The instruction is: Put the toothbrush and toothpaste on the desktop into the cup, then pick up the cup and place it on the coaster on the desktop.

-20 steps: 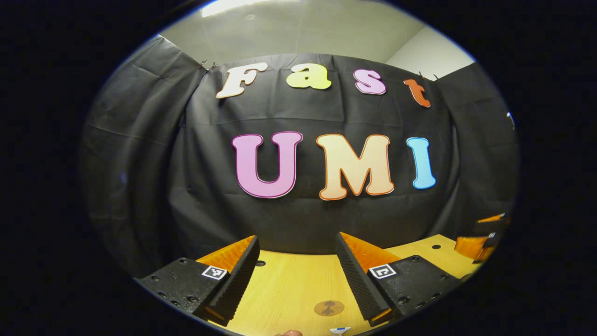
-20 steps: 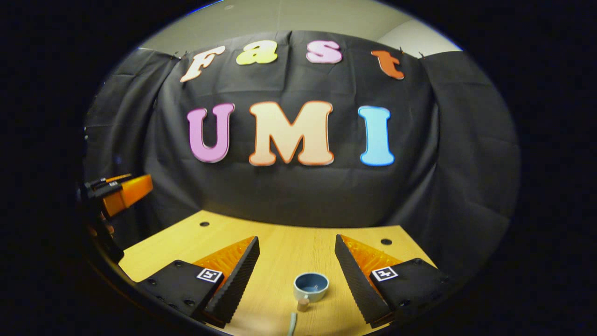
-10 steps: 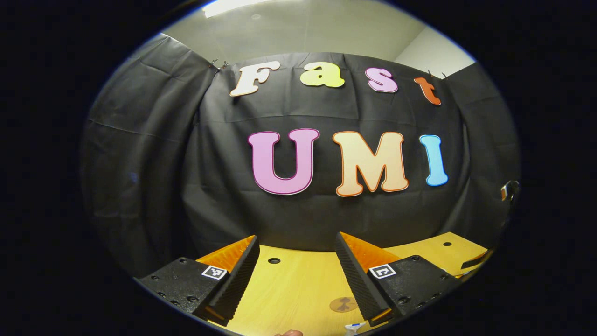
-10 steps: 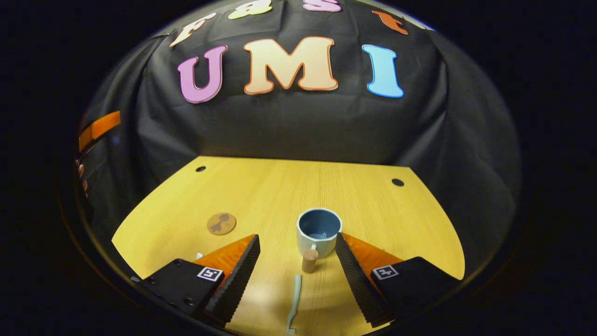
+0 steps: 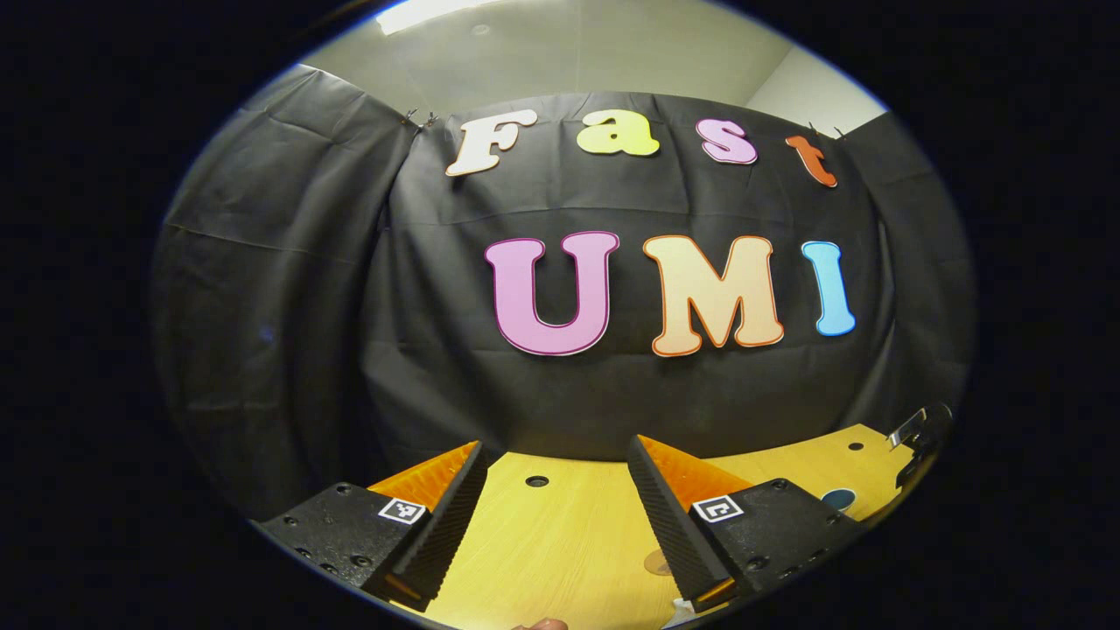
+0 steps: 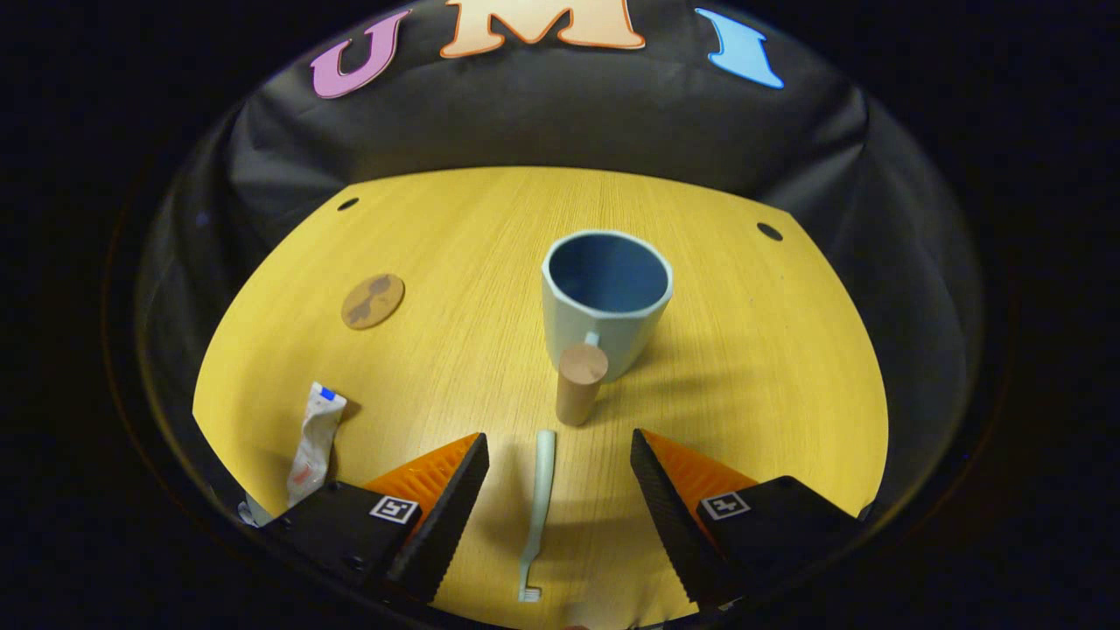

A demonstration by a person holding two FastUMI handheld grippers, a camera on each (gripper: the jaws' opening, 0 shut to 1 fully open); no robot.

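Your right gripper (image 6: 558,490) hangs wide open and empty above the wooden desktop (image 6: 744,350), its fingers either side of the pale toothbrush (image 6: 535,512) lying flat, with the blue cup (image 6: 605,297) upright just beyond (its cork-tipped handle faces you). A crumpled toothpaste (image 6: 313,437) tube lies to the left and the round coaster (image 6: 373,300) sits farther back, well apart from the cup. Your left gripper (image 5: 556,516) is likewise open, holding nothing, pointed at black cloth walls under a pale ceiling (image 5: 569,44).
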